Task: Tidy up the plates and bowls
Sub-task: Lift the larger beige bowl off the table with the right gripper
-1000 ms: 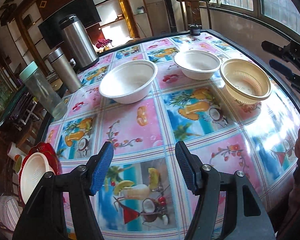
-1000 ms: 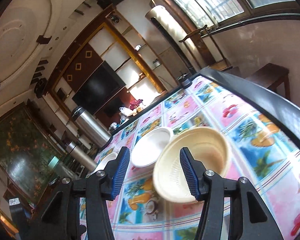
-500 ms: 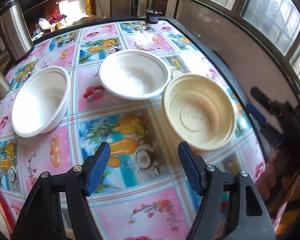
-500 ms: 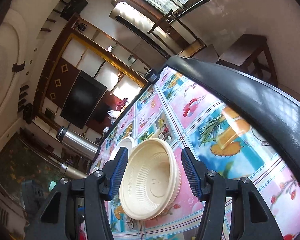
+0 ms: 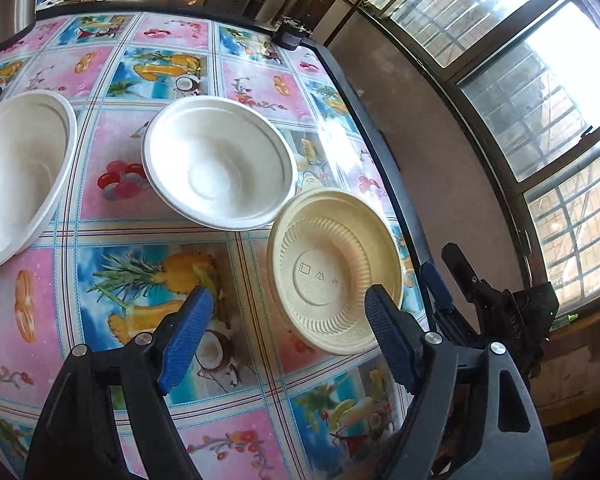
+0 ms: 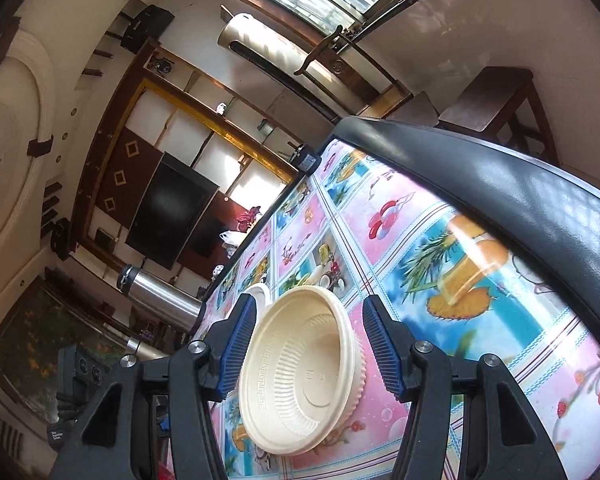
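Your left gripper [image 5: 286,322] hangs over the tabletop [image 5: 120,292] with its blue-padded fingers [image 5: 186,330] spread wide and nothing between them. Just past its right finger sits the cream bowl [image 5: 334,268], close to the tabletop's dark edge. It is a shallow, ribbed plastic bowl with a flat rim; the ribs fan out from a smooth round base where small moulded symbols, a square and a triangle among them, are stamped, too fine to read as words. In your right wrist view a key-pattern band runs around the rim of that bowl [image 6: 300,380].

Your right gripper [image 6: 308,344] faces the cream bowl from the tabletop's edge, fingers parted to either side of it; the rim lies between the pads, and I cannot tell whether either pad touches it. From the left wrist view your right gripper [image 5: 440,280] shows as a dark shape just beyond the edge, beside the bowl.

Behind the cream bowl and touching or almost touching its rim is a plain white bowl [image 5: 220,170], smooth and deeper. To its left, a little apart, a second white bowl [image 5: 18,180] is cut off by the frame. The tabletop covering carries pink and blue squares of fruit and drinks.

Farther off, a steel flask [image 6: 160,292] stands near the far side.
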A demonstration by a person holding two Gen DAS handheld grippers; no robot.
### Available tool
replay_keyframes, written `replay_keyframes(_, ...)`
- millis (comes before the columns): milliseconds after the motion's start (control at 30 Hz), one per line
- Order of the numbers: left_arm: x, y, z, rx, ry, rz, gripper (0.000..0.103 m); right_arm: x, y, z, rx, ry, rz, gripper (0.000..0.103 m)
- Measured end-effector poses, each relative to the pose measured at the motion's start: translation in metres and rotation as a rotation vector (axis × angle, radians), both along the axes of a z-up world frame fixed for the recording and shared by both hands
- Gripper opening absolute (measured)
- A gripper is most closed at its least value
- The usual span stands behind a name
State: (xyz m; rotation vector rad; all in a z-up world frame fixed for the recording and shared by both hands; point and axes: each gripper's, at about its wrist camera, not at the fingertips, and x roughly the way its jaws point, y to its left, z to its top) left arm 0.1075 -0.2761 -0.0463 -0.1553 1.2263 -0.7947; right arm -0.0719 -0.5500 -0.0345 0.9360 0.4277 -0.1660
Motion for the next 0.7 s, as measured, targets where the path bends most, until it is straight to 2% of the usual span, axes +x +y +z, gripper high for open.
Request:
replay_keyframes(233,0.012,-0.009,-0.027,-0.151,0.143,-0.066,0.078,-0.005,-0.001,-0.005,0.013,0.017,-0.024,0.059)
replay_keyframes(467,0.015,-0.01,-0.03,-0.269,0.143,-0.046,0.078,-0.002,-0.001,-0.01,0.035,0.017,-0.011,0.059)
replay_keyframes(567,0.015,-0.015,-0.03,-0.267,0.116,-0.046,0.079,0.004,0.001,-0.012,0.027,0.04,0.005,0.059)
replay_keyframes(700,0.016,-0.02,-0.041,-0.252,0.124,-0.04,0.079,0.006,0.004,-0.013,0.029,0.049,0.016,0.059)
